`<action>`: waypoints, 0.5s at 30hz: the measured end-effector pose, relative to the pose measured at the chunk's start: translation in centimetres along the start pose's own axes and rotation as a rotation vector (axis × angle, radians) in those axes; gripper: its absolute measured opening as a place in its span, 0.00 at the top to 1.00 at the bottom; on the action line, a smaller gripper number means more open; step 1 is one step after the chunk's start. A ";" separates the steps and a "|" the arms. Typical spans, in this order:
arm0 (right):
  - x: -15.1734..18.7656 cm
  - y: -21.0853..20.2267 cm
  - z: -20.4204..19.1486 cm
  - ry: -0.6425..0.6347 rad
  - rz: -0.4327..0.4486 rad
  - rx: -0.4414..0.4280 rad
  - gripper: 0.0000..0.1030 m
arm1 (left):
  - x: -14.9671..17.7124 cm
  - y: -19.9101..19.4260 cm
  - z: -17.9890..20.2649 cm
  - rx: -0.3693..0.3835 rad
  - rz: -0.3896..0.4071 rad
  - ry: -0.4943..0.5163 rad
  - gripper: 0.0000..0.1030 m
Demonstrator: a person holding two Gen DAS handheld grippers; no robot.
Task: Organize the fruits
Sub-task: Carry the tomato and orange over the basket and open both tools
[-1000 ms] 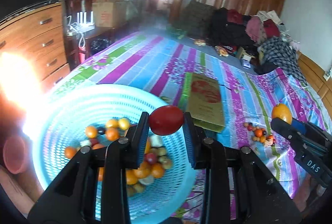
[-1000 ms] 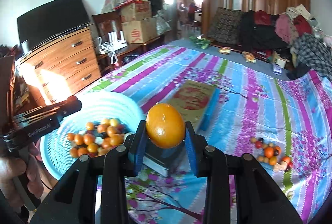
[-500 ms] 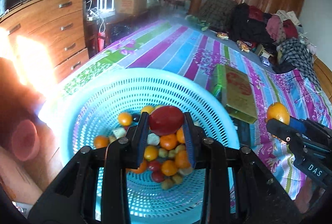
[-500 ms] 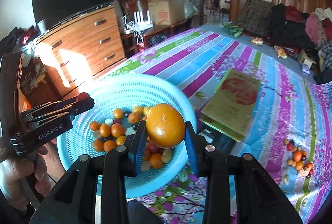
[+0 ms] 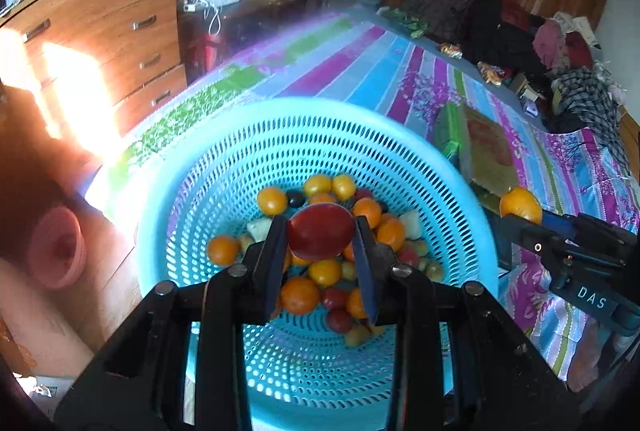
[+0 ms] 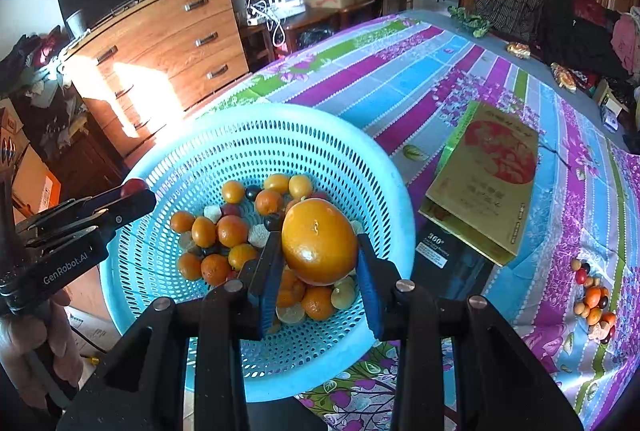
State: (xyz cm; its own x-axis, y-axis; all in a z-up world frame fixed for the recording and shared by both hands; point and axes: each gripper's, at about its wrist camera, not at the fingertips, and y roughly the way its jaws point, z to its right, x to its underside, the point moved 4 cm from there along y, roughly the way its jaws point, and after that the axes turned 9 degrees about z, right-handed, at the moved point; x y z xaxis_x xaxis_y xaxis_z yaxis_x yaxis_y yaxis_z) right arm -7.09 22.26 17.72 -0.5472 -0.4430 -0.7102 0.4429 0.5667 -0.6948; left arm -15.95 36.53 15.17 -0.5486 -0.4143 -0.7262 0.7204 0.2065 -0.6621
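Holding fruit in both grippers over the basket [image 5: 460, 187], neither piece released yet. Left gripper [image 5: 321, 249] is clamped on a red tomato [image 5: 321, 236], pads tight on both sides, no gap; it hangs above the pile [image 5: 324, 271] at basket centre. Right gripper [image 6: 320, 263] is closed round an orange [image 6: 319, 241], also snug, and sits over the basket's 4 o'clock part in the right wrist view; in the left wrist view that orange [image 5: 520, 205] shows at 3 o'clock, at the rim, whether just in or out I can't tell.

Progress, as a judgement: well along. Basket [image 6: 384, 183] already has many small oranges, yellow ones, a few dark and red ones, plus pale chunks, heaped approx mid-bottom. Two more pieces are about to join, so drop-off is the step in hand.

Left to do: a small cluster of fruit [image 6: 592, 295] lies on the striped cloth [image 6: 400, 71] at 3 o'clock of the right view, well apart from the basket, beyond the flat box [image 6: 488, 175]. That bunch needs collecting, prob several trips w/ two grippers. No other loose fruit visible on the cloth.
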 end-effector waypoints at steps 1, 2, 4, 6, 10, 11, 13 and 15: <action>0.1 0.3 0.0 0.001 -0.008 0.000 0.62 | 0.1 0.1 -0.1 0.000 -0.005 0.001 0.68; 0.1 0.6 0.1 0.000 -0.015 0.001 0.62 | 0.1 0.3 -0.1 -0.001 -0.010 0.003 0.68; 0.2 1.0 0.1 0.002 -0.026 -0.002 0.62 | 0.2 0.5 -0.3 -0.002 -0.020 0.004 0.68; 0.3 1.4 0.1 0.000 -0.035 0.001 0.62 | 0.3 0.7 -0.5 -0.009 -0.027 0.002 0.68; 0.5 1.9 0.4 0.000 -0.047 0.006 0.62 | 0.7 1.1 -1.4 -0.023 -0.044 -0.009 0.68; 0.6 2.0 0.5 0.002 -0.051 0.007 0.62 | 0.8 1.2 -1.6 -0.026 -0.049 -0.012 0.68; 0.8 2.2 0.6 0.003 -0.058 0.007 0.62 | 0.8 1.5 -1.9 -0.028 -0.054 -0.018 0.68; 1.0 2.4 0.6 0.003 -0.064 0.004 0.62 | 0.8 1.7 -2.0 -0.026 -0.061 -0.022 0.68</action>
State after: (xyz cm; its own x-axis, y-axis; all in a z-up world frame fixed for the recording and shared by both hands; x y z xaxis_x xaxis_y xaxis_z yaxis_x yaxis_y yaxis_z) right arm -6.16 22.77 15.31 -0.5765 -0.4760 -0.6642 0.4097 0.5349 -0.7389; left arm -16.03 38.26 13.08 -0.5819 -0.4462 -0.6800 0.6740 0.2033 -0.7102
